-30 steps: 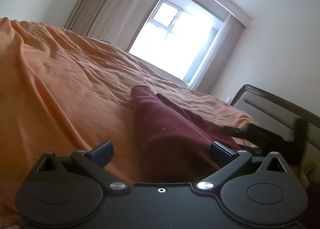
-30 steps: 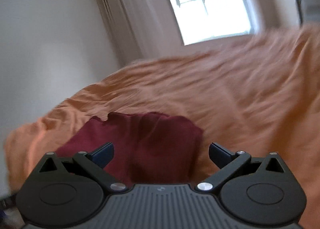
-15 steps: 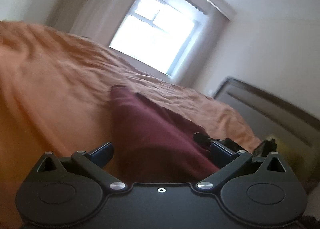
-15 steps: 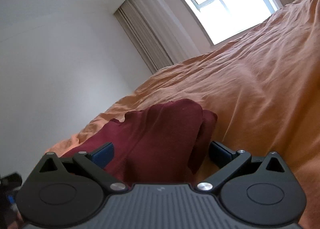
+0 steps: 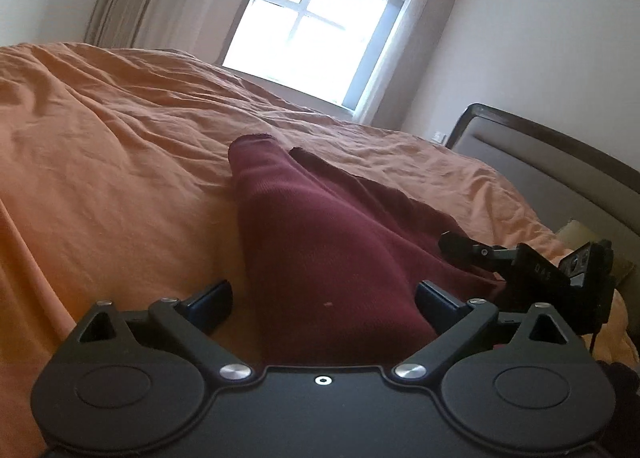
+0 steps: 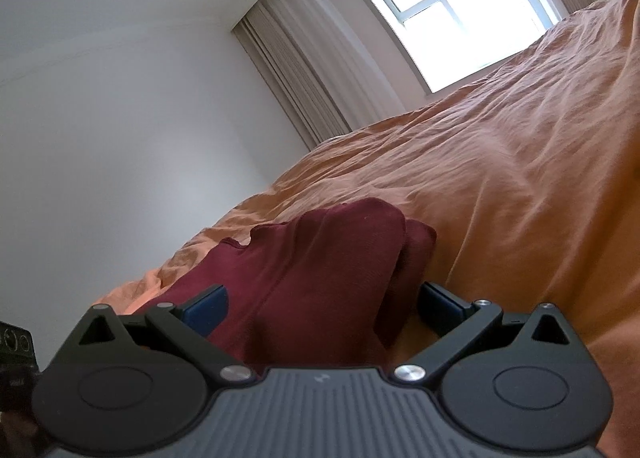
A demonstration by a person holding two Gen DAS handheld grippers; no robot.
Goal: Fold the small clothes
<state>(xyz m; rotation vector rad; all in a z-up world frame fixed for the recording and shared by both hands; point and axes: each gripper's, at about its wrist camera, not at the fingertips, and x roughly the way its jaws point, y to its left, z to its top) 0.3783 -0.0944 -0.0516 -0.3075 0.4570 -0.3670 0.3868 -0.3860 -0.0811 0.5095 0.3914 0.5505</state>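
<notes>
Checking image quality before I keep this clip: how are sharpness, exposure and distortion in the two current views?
Left wrist view: sharp; the window is blown out to white, the maroon garment is dim, and fisheye darkens the corners. Right wrist view: also sharp; its window is overexposed, the bedspread is evenly lit, and the horizon is steeply tilted.

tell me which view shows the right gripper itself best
The left wrist view: it catches the right gripper from outside, reaching onto the maroon garment beside the headboard. The right wrist view shows only its own open fingers astride the cloth.
</notes>
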